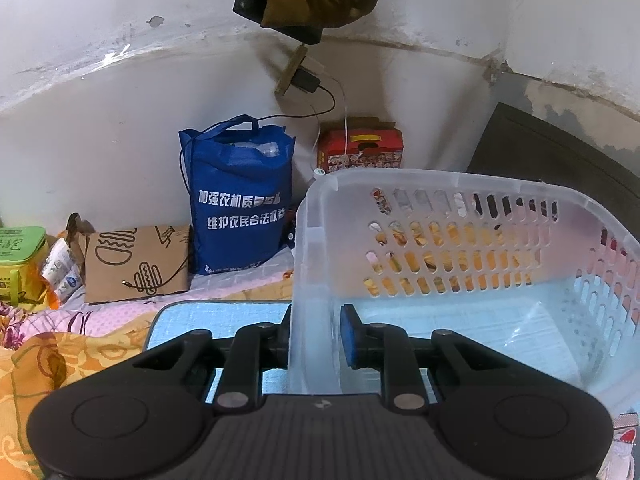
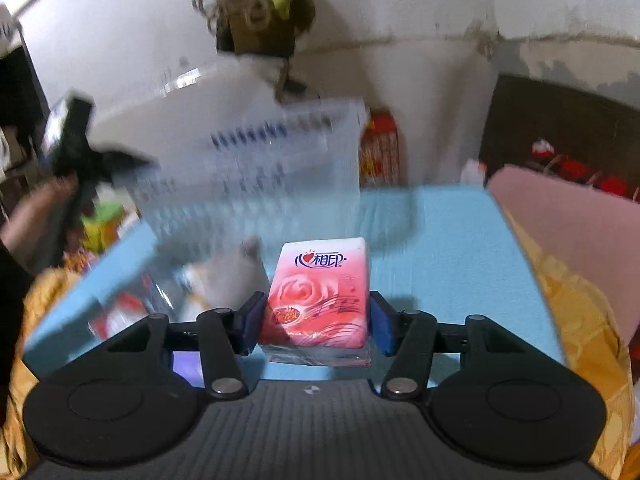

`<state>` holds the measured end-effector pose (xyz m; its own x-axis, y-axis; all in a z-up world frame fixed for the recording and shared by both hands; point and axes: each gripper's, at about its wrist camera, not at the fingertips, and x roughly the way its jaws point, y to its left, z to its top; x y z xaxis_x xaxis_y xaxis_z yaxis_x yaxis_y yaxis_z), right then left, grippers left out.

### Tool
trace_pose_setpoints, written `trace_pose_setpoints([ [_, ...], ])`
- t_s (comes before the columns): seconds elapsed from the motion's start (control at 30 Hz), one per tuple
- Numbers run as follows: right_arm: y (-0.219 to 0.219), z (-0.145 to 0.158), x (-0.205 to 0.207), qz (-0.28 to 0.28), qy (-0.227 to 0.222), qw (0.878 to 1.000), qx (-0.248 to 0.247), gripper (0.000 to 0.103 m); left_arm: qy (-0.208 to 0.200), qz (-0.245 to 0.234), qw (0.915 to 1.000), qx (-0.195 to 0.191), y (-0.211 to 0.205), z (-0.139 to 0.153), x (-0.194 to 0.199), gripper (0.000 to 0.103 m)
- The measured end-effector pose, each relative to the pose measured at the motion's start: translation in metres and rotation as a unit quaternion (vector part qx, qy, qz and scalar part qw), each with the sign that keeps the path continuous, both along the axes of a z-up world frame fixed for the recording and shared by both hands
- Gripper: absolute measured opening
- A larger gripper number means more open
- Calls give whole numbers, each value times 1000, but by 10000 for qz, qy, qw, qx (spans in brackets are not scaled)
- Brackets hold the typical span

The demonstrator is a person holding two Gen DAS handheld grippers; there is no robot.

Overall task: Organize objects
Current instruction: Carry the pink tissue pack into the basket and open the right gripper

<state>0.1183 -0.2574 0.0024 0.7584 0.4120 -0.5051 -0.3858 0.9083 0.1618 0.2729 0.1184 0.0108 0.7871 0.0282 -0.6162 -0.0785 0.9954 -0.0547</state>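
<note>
My left gripper (image 1: pixel 314 334) is shut on the near wall of a translucent white slotted plastic basket (image 1: pixel 460 248), one finger outside and one inside; the basket is held tilted above a light blue mat (image 1: pixel 224 316). In the right wrist view the same basket (image 2: pixel 248 168) appears blurred, lifted at the left, with the left gripper (image 2: pixel 80 152) on it. My right gripper (image 2: pixel 316 320) is shut on a pink rose-printed tissue pack (image 2: pixel 320 292), held above the blue mat (image 2: pixel 460 264). Blurred small packets (image 2: pixel 224 284) lie on the mat under the basket.
A blue tote bag (image 1: pixel 240 204), a red printed box (image 1: pixel 360 152), a brown paper bag (image 1: pixel 136 264) and a green box (image 1: pixel 20 256) stand along the wall. Orange floral bedding (image 1: pixel 52 360) surrounds the mat. A pink pillow (image 2: pixel 568 216) lies at the right.
</note>
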Motion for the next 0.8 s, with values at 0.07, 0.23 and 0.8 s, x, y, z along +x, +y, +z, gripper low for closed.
trace_pose_setpoints([
  [0.07,0,25,4,154,-181,9996,178,57,12,-26,10000,0,0,0,1,24],
  [0.23,37,79,57,684,-371,9969,148,57,61,-42,9999,-121,4,0,3,22],
  [0.8,157,34,197,747,1319,9860,-693,58,193,-72,9997,-145,6,-1,6,22],
])
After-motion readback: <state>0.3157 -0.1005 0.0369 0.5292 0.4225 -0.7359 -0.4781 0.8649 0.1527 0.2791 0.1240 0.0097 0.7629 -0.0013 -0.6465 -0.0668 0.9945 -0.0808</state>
